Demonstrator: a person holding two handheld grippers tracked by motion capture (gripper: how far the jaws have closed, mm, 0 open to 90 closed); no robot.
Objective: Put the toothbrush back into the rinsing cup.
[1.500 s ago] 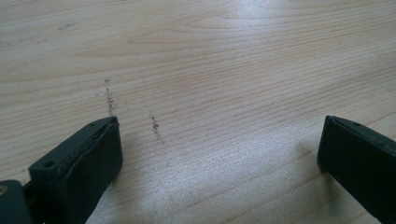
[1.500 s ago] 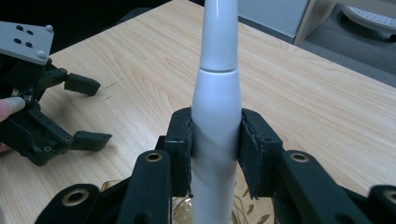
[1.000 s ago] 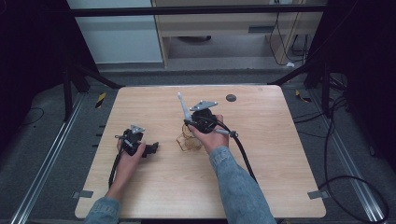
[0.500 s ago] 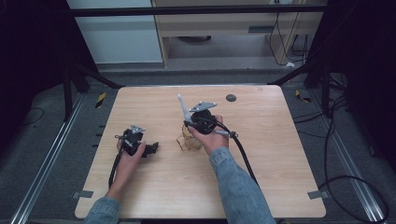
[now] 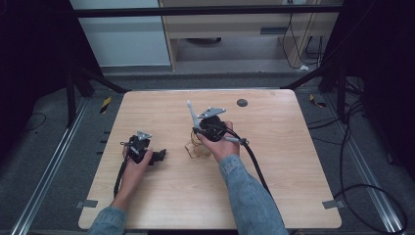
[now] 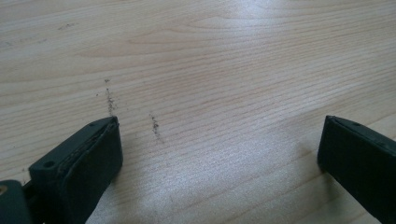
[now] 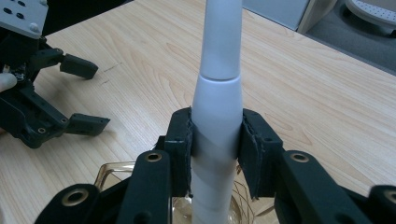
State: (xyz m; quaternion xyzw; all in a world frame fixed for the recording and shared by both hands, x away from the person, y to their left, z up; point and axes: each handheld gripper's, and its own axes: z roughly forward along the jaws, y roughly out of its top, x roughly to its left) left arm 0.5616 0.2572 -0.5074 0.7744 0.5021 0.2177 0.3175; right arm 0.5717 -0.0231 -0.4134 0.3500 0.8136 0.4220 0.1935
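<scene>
Wooden table [image 5: 293,161], seen from above. At left, the left gripper [image 5: 157,156] rests on it, its 2 jaws spread wide around nothing. At centre, the right gripper [image 7: 216,140] pinches a white handle [image 7: 217,116] upright over a clear glass cup [image 5: 197,150]. Tilting the handle could tip the unsteadied cup.

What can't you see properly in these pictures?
- White stick: its top is cut off by the upper edge of the right gripper view; its bottom is hidden behind the right tongs.
- Clear glass: small in the high view, whether anything is inside cannot be told.
- Left tongs: the left gripper view cuts off the body.
</scene>
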